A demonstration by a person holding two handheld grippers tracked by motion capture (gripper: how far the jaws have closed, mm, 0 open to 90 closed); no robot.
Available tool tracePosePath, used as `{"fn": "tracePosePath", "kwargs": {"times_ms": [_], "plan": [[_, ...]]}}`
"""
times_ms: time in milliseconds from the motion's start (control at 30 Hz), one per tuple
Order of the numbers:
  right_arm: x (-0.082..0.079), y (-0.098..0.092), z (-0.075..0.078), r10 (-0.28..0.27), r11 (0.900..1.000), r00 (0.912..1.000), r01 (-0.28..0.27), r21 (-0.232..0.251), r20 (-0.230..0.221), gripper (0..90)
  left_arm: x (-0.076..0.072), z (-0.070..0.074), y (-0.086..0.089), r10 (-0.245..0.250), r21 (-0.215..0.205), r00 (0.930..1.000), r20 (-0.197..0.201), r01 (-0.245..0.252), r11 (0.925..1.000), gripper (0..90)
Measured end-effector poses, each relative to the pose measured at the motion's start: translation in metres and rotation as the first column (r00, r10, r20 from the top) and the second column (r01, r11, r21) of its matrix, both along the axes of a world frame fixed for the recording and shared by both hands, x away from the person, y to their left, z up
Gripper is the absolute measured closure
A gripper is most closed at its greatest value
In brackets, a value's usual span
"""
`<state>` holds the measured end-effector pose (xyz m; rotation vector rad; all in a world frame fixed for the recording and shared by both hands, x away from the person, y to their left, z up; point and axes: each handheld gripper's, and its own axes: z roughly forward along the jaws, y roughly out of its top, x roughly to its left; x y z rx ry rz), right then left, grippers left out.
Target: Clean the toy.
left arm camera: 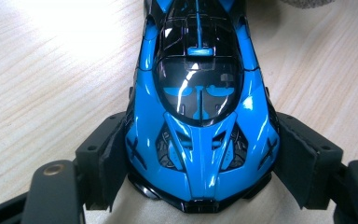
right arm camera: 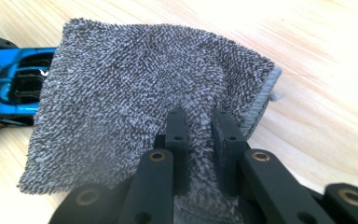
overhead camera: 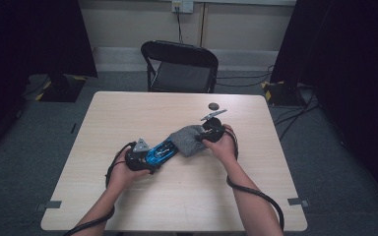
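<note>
- Glossy blue-and-black toy sports car (left arm camera: 198,116) lies mid-table, long axis running from the left gripper (overhead camera: 150,158) toward the grey terry cloth (overhead camera: 189,139).
- Left gripper clamps the car's nose.
- Right gripper (right arm camera: 199,140) pinches the cloth, which covers the car's far end.

1. A light wooden square table (overhead camera: 128,113) stands on a grey carpeted floor (overhead camera: 49,123).
2. A small dark round disc (overhead camera: 213,105) lies on the tabletop toward the far edge.
3. A black folding chair (overhead camera: 179,66) stands just past the table's far side.
4. Black cables (overhead camera: 295,115) trail across the floor at the right.
5. A wall socket (overhead camera: 182,6) sits on the pale back wall.
</note>
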<state>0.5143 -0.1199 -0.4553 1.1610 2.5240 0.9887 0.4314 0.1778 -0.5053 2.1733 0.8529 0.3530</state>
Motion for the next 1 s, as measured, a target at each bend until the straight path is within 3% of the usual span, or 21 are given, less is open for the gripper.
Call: {"fn": "tracePosePath", "kwargs": {"times_ms": [600,767,1000], "plan": [[-0.003,-0.038,0.008,-0.075,0.997,0.9972,0.075,-0.005,0.010,78.8,0.000,0.000,0.000,0.000,0.000,1.0000,0.000,0.000,1.0000,25.2],[-0.007,-0.051,0.020,-0.098,0.995,0.9948,0.097,0.036,0.030,78.8,0.000,0.000,0.000,0.001,0.000,1.0000,0.000,-0.001,1.0000,25.2],[-0.013,-0.051,0.035,-0.083,0.995,0.9952,0.080,0.060,0.052,78.9,0.000,0.000,0.000,0.000,0.000,1.0000,0.000,0.000,1.0000,25.2]]}}
